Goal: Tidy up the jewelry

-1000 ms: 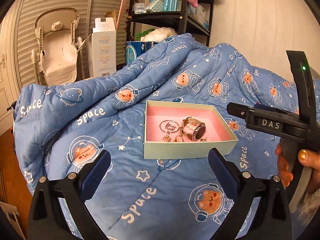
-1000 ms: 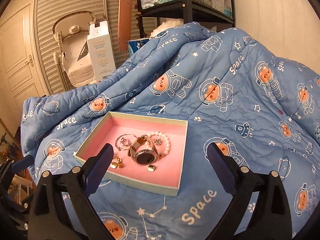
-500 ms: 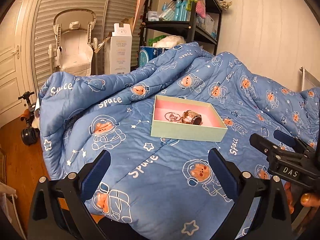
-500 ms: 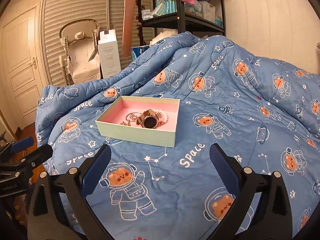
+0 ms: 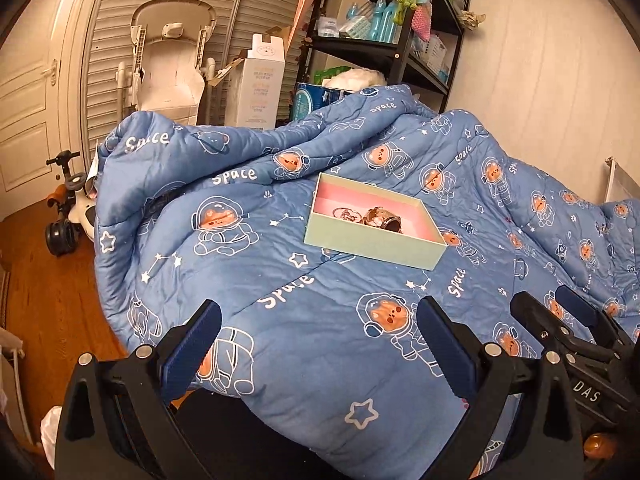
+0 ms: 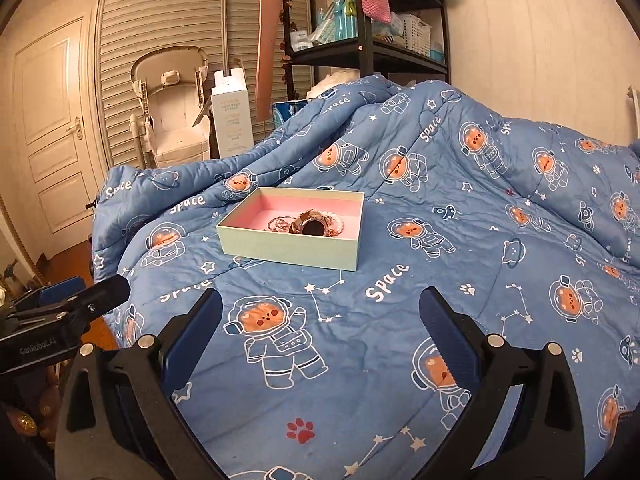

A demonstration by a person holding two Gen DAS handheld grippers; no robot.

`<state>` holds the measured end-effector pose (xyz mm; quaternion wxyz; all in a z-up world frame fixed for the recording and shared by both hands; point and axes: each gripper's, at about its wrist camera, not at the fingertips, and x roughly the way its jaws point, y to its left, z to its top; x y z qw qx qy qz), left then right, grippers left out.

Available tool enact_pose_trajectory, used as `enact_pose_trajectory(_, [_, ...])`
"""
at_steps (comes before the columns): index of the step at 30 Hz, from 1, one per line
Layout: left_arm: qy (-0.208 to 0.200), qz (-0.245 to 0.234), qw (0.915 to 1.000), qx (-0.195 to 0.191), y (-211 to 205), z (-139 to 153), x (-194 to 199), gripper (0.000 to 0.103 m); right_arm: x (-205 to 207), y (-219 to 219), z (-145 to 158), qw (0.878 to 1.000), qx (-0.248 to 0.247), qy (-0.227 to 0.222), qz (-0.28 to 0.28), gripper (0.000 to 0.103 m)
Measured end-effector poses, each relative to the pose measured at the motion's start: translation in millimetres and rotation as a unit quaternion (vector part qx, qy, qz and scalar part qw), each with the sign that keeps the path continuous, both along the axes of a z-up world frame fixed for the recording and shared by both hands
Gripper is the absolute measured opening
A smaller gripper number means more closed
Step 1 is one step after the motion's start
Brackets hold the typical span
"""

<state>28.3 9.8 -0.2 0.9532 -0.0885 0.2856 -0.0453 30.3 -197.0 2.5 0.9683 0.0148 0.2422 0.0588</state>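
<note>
above the quilt (image 6: 400, 320), both tongs (image 6: 320, 336) now farther from box (image 6: 296, 248)

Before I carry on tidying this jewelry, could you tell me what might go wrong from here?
1. The box sits on a soft, creased quilt, so pressing down inside could tip it.
2. The watch, rings and pearl bracelet lie bunched together; a grasp may snag more than one piece.
3. Both the left hand-held gripper and the right hand-held gripper are open and well back, so a long approach could nudge the box wall.
</note>
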Motion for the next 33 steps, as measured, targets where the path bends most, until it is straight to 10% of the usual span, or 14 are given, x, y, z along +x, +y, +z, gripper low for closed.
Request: enact_pose_trajectory(33, [-0.015, 0.016, 0.9997, 0.009, 2.0, 5.5, -14.1, 0.096, -12.7, -5.9, 6.3, 1.000, 0.006, -0.016, -0.007, 0.097])
